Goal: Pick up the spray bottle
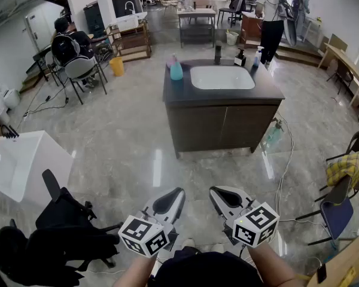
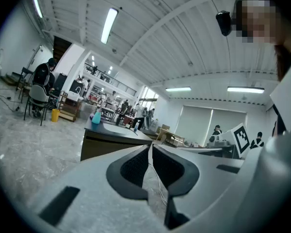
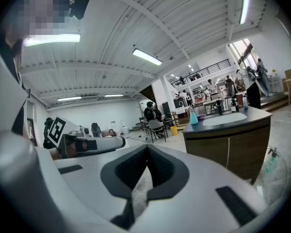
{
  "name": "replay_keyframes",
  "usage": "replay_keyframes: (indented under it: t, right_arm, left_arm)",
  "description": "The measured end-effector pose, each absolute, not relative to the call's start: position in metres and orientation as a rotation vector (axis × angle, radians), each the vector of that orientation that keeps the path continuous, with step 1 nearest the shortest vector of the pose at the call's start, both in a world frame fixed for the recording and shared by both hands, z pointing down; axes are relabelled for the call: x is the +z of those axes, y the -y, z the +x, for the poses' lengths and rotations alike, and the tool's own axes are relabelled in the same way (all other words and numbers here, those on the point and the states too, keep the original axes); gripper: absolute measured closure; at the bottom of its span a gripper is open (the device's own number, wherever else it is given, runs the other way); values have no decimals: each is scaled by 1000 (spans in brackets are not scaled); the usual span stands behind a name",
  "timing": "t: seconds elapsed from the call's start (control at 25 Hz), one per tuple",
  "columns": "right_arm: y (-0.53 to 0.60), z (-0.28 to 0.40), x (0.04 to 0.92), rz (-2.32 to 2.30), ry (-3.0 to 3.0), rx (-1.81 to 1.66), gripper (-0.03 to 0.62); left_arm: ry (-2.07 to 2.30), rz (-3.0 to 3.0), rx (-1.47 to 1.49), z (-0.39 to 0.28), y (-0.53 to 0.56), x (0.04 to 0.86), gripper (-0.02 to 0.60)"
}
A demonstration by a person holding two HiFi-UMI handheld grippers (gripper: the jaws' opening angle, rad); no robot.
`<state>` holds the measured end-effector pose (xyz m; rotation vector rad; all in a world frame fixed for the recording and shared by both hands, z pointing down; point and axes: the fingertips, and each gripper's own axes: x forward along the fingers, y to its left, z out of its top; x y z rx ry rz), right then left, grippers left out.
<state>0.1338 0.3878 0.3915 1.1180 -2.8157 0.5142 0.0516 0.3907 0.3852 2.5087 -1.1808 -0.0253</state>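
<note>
Saw a white square tub at far left on the grey polished floor, with a black swivel chair just beside it. Held the left gripper low, pointed toward the cabinet, jaws pressed together with nothing between them. Found the teal spray bottle with a pink head upright on the left end of the dark brown vanity cabinet, just beside its white rounded basin and well apart from both grippers. Held the right gripper alongside the left, jaws likewise closed tight and empty. Noted a yellow checked cloth draped at far right.
</note>
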Motion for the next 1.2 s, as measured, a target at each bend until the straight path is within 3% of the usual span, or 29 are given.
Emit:
replay_keyframes:
  t: [1.2]
  right_arm:
    - [-336, 54, 421, 1112, 2787, 645, 588]
  left_arm:
    - [1151, 2491, 19, -33, -346, 410, 552]
